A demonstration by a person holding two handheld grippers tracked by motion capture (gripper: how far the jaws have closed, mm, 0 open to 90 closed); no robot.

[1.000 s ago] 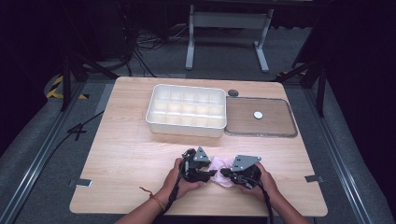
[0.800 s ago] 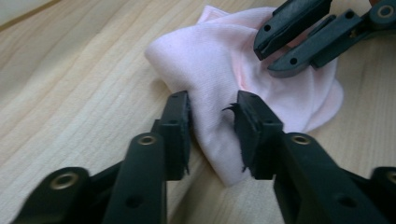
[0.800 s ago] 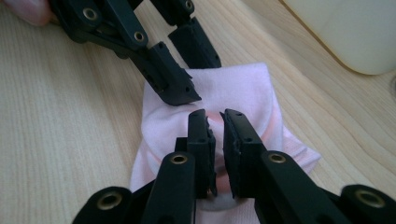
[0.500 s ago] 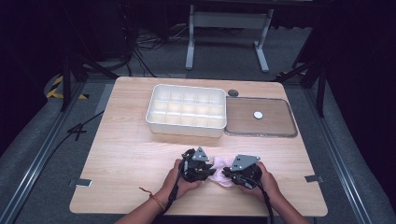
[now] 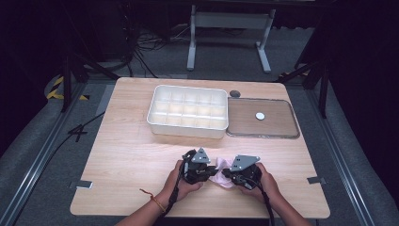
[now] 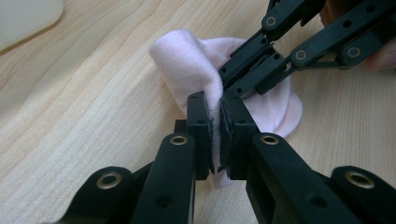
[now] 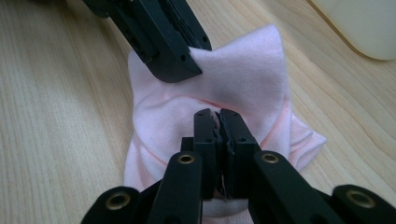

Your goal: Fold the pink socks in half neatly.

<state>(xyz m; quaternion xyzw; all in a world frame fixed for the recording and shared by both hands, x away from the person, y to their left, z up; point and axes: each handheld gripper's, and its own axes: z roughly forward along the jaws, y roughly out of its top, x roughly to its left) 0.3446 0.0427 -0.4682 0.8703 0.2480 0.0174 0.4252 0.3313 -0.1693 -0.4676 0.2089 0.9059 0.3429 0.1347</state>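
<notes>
Near the front edge of the desk (image 5: pixel 127 155), the pink cloth (image 6: pixel 187 65) sits bunched between both hands. Left tool (image 6: pixel 215 109) has just been closing and now pinches a fold; right tool (image 7: pixel 218 116) is clamped on it too.

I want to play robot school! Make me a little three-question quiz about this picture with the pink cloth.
1. True or false: both grippers are pinching the pink cloth.
2. What lies inside the flat brown tray? A) a small white disc B) a spoon C) a sock
3. Fill in the word: the white compartment box stands to the ____ of the brown tray in the high view.

Key
1. True. The left gripper and the right gripper each have their jaws shut on a fold of the cloth.
2. A, the small white disc.
3. Left.
</notes>
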